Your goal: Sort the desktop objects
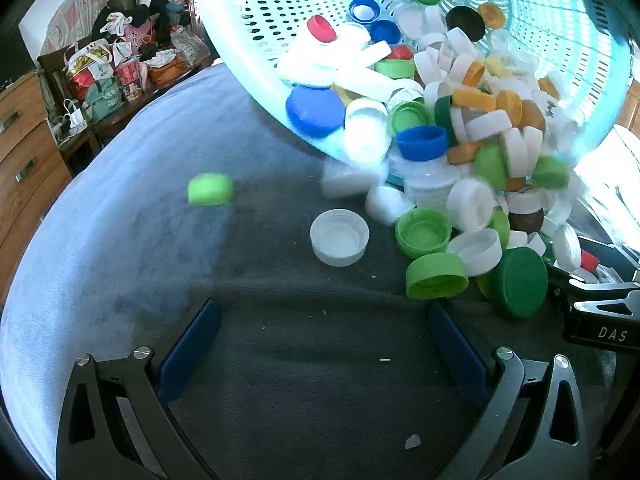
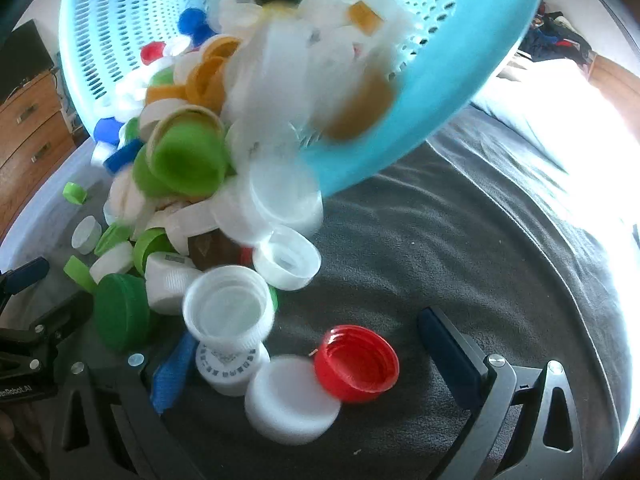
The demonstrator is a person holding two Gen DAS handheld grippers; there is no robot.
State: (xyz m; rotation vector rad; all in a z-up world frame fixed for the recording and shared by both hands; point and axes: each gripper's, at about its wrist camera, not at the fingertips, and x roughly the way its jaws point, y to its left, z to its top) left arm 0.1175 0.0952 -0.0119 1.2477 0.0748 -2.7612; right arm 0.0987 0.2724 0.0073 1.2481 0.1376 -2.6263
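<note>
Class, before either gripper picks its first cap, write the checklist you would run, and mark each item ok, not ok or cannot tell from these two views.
1. Left gripper open with nothing between its fingers: ok.
2. Right gripper open: ok; caps lie between its fingers.
3. Caps at rest: not ok; the tilted basket is spilling them, many blurred.
4. An isolated cap to start with: ok; a light green cap and a white cap lie apart from the pile.
5. Red cap within the right fingers' span: ok.
6. Sorting containers in view: cannot tell.
</note>
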